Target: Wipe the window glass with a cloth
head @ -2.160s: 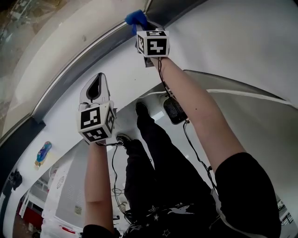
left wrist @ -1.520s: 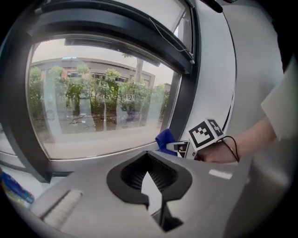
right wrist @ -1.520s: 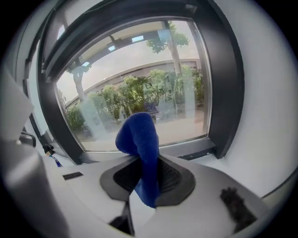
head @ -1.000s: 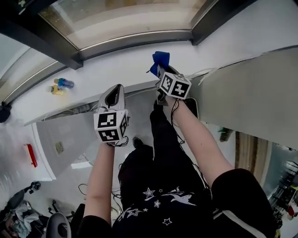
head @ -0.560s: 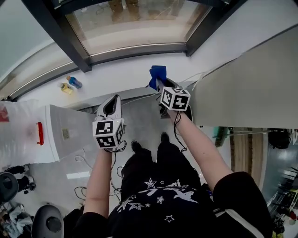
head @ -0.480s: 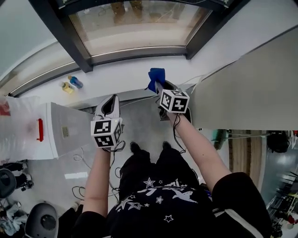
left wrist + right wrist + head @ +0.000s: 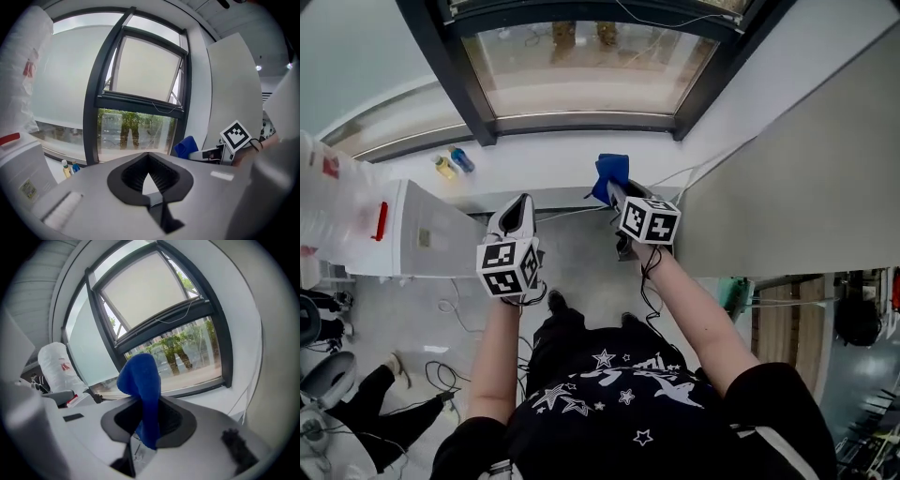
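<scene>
Blue bunched fabric cloth [image 7: 609, 175] is clamped in our right gripper [image 7: 616, 193], free end aimed at the dark-framed window glass [image 7: 591, 66] at twelve o'clock, apparently ready for wiping, while our left gripper [image 7: 521, 208] at nine o'clock is closed, empty.

Sill [image 7: 555, 157] mostly bare; bottles [image 7: 452, 165], perhaps, left

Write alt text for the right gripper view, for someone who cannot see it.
The right gripper is shut on a blue cloth, which sticks up from between its jaws. Behind it stands a dark-framed window, with trees showing through the lower glass.
</scene>
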`<state>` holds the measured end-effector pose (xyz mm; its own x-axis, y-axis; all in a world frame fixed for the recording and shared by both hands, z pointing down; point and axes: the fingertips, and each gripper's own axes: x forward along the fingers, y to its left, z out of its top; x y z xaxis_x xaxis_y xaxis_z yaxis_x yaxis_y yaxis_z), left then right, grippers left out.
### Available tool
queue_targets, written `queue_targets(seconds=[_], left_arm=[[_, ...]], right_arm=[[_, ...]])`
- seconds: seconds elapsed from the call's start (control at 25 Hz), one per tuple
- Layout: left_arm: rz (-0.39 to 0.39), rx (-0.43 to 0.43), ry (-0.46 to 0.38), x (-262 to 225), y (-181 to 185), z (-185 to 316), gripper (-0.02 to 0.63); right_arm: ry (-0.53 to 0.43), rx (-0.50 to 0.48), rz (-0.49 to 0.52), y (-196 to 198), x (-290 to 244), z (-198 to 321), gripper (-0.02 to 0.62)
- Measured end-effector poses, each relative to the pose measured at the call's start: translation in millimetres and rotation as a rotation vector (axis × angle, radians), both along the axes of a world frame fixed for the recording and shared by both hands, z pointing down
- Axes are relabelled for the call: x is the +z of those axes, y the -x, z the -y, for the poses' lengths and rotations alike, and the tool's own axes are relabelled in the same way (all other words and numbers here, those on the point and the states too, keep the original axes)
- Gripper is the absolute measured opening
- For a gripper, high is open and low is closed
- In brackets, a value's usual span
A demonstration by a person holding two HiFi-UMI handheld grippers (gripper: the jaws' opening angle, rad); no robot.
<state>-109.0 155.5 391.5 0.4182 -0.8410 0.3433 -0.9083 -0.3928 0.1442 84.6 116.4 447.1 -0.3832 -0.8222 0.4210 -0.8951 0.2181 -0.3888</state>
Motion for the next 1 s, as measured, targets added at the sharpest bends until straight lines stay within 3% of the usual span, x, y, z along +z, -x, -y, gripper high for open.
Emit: queue_targets(seconds=[0.24,0.48,0.72,1.0], left_arm=[[0.016,-0.018,-0.040,-19,-63,-43,0.006],[0.048,-0.059,-0.068,-35,-102,-90,0.006],[0.049,-0.131,-0.088,-41,-129,-132,0.006],[0.081,-0.176,-0.069,-43,-148,-166,0.006]], right_arm=[[-0.054,-0.107,-0.009,-45,-26,-40,0.081],[-0.067,-0.155,0.002,-88,-32,-76,0.081],[-0.068,-0.221,0.033,-107,-30,-99,0.078],[-0.154,-0.297,0.014,-105,-45,-117,0.077]])
